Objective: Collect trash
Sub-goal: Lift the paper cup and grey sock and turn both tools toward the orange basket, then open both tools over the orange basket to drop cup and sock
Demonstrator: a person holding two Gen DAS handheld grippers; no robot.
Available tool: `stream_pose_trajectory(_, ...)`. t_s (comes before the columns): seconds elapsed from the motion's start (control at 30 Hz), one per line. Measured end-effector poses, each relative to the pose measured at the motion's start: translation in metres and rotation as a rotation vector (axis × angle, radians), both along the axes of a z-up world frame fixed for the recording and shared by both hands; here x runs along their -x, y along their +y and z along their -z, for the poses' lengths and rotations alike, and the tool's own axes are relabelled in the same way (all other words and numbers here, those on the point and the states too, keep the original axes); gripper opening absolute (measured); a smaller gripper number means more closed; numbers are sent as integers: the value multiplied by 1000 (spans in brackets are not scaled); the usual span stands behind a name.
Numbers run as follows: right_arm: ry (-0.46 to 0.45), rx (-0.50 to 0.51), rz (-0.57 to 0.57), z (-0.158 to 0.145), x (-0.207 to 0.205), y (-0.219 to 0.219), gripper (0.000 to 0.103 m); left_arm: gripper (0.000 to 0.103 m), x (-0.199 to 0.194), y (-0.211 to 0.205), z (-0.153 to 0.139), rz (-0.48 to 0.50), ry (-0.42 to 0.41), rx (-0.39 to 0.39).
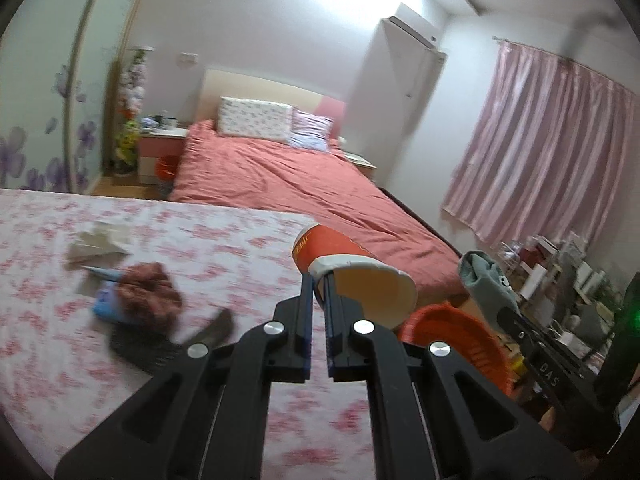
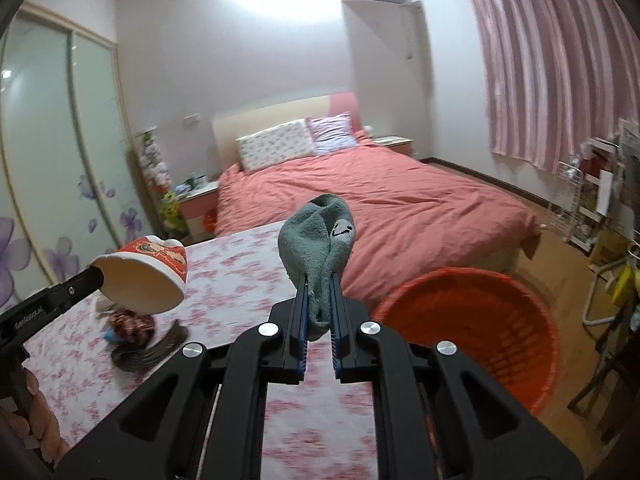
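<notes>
Paper cup [image 1: 352, 268], red with orange lettering too blurred to read, is clamped at its rim by the left gripper [image 1: 318, 280], held above the near right edge of the table [image 1: 224, 248]. "GenRobot.AI" reads on the left gripper's body in the right view. Right gripper [image 2: 320, 284], marked "DAS" on its side, is closed on a grey-green sock [image 2: 320, 240] beside the table's right edge, near the orange basket [image 2: 500, 280] on the floor
</notes>
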State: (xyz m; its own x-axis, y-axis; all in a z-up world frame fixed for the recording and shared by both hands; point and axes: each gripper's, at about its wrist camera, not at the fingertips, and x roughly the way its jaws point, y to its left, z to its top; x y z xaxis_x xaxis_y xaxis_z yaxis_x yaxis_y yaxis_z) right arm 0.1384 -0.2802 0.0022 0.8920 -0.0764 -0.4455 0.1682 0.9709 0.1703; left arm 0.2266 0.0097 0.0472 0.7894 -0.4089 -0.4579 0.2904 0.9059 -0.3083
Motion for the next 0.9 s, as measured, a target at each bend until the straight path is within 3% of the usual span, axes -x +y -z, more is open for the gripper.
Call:
stream_pose_trajectory(0.3,5,-35,143,17,11,-62,10,6,-5,-103,21,196,37,0)
stream_pose_trajectory(0.57,38,-90,186,38,3,-98,12,7,-14,-191,60,325,112,-61)
stream_pose_trajectory(0.7,91,-112,192,55,-4,-107,26,40,-22,-202,76,308,151,-104)
stream_pose_trajectory(0.9,117,-115,198,59,3,-106,43,61,-29,-174,86,228,162,-160)
